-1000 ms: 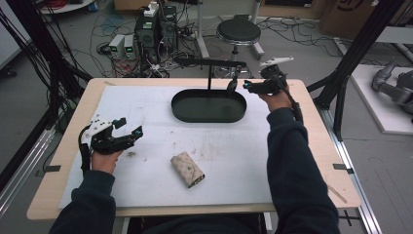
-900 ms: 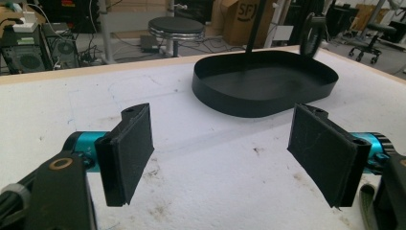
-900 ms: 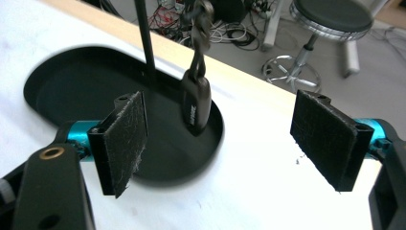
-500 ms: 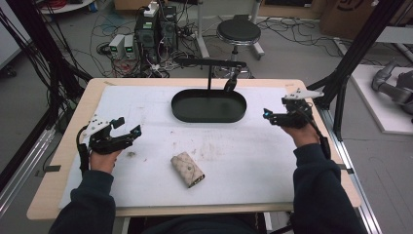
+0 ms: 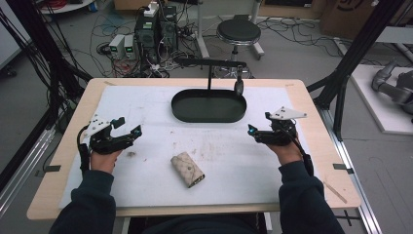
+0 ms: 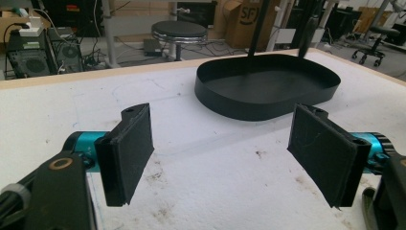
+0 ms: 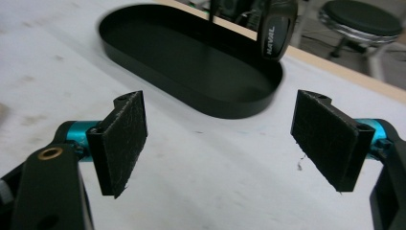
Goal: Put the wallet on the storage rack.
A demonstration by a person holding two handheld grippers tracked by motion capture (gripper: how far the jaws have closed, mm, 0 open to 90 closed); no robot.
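A beige quilted key pouch lies on the white mat near the front middle, free of both grippers. Behind it stands a black oval tray with nothing in it, and a black fob hangs from a thin stand over its right end. My left gripper rests open at the left of the mat, its jaws wide apart and pointing toward the tray. At the right, my right gripper is open and holds nothing. Its own view has the tray and the fob ahead.
The white mat covers most of the wooden table. A round stool, boxes of electronics and cables stand on the floor beyond the far edge. Black frame posts rise at both sides.
My right gripper has pulled back from the tray's right end, beside the hanging fob, to the right side of the mat. The left gripper has barely moved.
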